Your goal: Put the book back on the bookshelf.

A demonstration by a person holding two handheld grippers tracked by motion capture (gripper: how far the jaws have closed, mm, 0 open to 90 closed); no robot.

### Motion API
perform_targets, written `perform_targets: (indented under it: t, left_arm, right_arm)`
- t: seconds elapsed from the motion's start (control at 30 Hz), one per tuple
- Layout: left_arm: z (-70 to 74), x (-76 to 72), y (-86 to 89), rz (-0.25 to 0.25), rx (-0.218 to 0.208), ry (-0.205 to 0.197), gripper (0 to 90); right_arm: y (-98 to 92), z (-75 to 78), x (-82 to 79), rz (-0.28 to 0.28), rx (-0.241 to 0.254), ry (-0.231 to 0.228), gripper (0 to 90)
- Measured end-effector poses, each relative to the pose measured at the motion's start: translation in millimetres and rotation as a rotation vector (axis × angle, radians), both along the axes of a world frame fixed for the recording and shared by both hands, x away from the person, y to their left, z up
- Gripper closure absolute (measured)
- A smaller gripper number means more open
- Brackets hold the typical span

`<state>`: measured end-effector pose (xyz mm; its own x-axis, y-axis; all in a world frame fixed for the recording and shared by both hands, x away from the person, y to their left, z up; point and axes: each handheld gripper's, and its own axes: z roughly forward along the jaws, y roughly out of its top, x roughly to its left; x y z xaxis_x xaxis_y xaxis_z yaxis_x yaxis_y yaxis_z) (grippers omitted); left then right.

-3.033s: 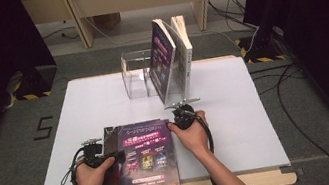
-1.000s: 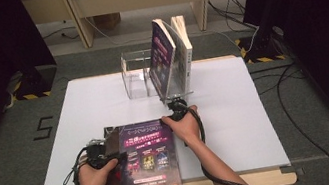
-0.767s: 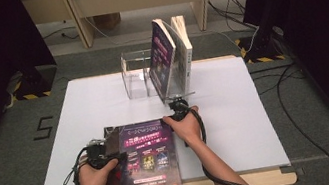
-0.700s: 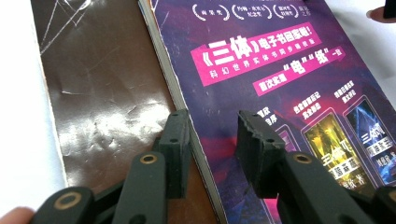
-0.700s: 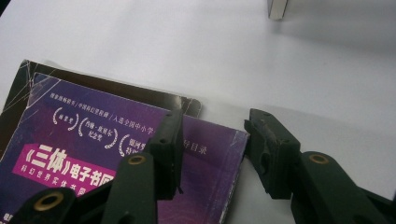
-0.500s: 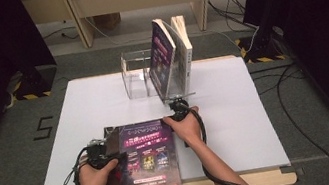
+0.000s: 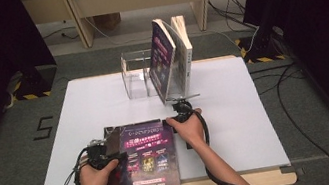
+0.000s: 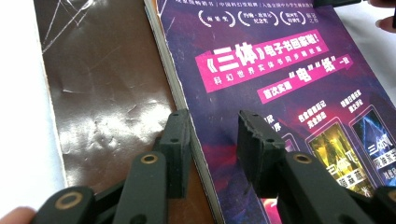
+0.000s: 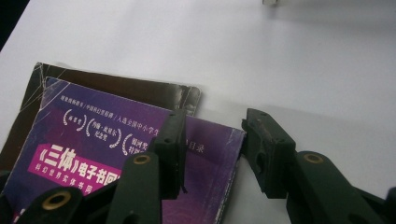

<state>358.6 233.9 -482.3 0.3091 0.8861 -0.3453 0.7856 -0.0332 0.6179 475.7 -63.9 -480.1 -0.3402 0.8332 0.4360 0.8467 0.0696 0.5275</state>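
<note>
A purple magazine [image 7: 148,161] lies flat on a dark brown book [image 7: 109,134] at the front of the white table [image 7: 236,111]. My left gripper [image 7: 112,157] stands open across the magazine's left edge: in the left gripper view [image 8: 212,121] one jaw rests over the brown book [image 8: 102,93] and the other over the purple cover [image 8: 280,70]. My right gripper [image 7: 178,115] is at the far right corner. Its jaws [image 9: 215,126] have just been closing and stand open, with the corner of the magazine [image 9: 93,154] between them and the brown book [image 9: 140,88] beyond.
A clear acrylic stand [image 7: 136,74] sits at the back of the table. Against it lean a purple-covered book [image 7: 167,61] and a pale book [image 7: 183,43], both upright. Cables trail over the floor at the right.
Compared with three seconds ago, my right hand has shifted a little away from me toward the magazine's far right corner. The left hand and the magazine have stayed put.
</note>
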Motion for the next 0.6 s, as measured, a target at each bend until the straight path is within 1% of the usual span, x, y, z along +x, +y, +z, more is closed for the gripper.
perform_targets:
  t: [0.17,0.23,0.3,0.37,0.4,0.5,0.53,0.6]
  left_arm:
    - [-0.2,-0.1,0.5,0.004,-0.008,0.002,64.4]
    - [0.1,-0.1,-0.1,0.003,-0.001,0.003,64.4]
    - [0.3,0.0,-0.5,0.001,0.003,0.002,64.5]
    - [0.2,-0.2,-1.4,0.004,0.009,-0.003,64.7]
    - [0.2,-0.3,-1.6,0.005,0.010,-0.003,64.7]
    - [0.3,-0.8,-2.2,0.006,0.015,-0.006,64.7]
    - [0.4,-0.8,-2.2,0.005,0.016,-0.005,64.7]
    - [0.6,-0.8,-2.5,0.007,0.020,-0.003,64.6]
  right_arm:
    - [-2.3,1.0,-1.4,0.005,0.008,0.030,57.8]
    - [-2.4,0.9,-2.1,-0.001,0.012,0.033,57.9]
    - [-1.4,1.0,-2.6,-0.005,0.005,0.033,58.6]
    - [0.1,0.4,-4.2,-0.004,-0.005,0.017,59.0]
    - [0.5,0.8,-5.0,-0.009,-0.007,0.020,59.0]
    - [-0.3,0.3,-6.3,-0.023,0.013,0.026,59.0]
    - [-0.3,1.0,-6.9,-0.027,0.017,0.038,59.0]
    - [-0.3,1.9,-7.7,-0.023,0.009,0.042,59.0]
